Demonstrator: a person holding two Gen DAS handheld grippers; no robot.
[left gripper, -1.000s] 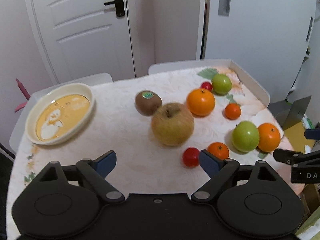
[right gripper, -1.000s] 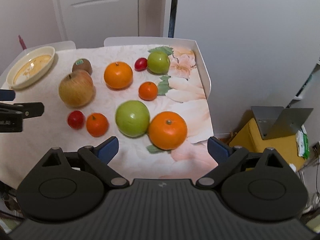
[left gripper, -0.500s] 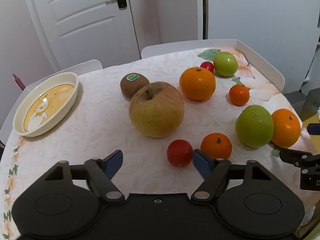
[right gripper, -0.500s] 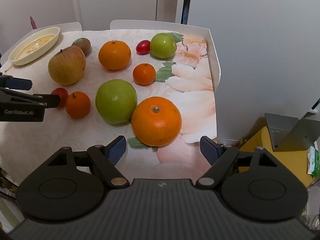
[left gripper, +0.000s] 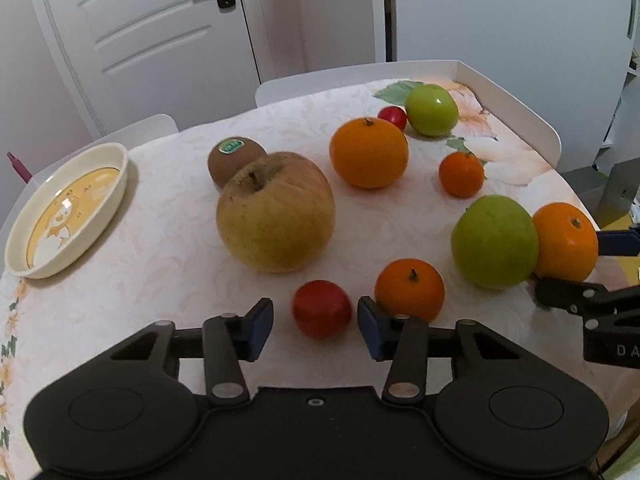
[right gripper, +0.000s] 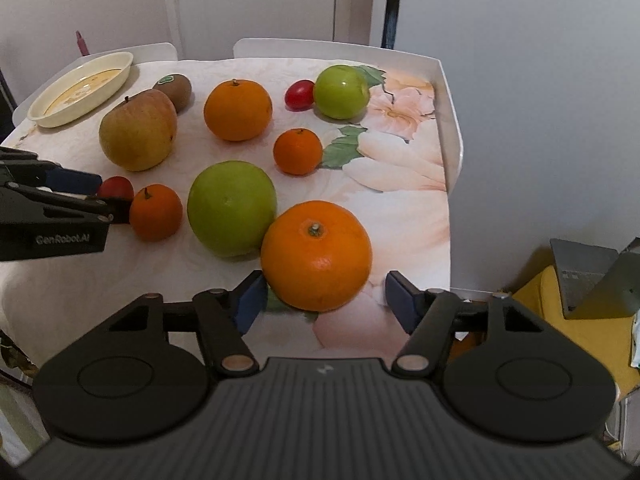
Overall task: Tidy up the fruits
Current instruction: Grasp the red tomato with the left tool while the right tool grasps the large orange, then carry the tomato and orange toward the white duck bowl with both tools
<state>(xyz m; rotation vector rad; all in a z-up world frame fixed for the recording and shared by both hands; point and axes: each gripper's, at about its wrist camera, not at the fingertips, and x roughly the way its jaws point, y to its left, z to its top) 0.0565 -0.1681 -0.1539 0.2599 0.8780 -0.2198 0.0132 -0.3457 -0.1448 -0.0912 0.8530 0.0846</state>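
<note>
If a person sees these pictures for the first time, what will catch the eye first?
Probably the big yellowish apple mid-table, with a kiwi touching behind it. Next, each open gripper framing a fruit: the left gripper around a small red fruit, the right gripper around a large orange.

black left gripper (left gripper: 316,326), blue finger pads, silver pivot screws, ribbed black right gripper (right gripper: 326,298), white lettering

On the table (left gripper: 160,264), the kiwi (left gripper: 234,160) sits just behind the big apple (left gripper: 276,212), the dish (left gripper: 64,208) far left, a tomato (left gripper: 322,308) in front.
</note>
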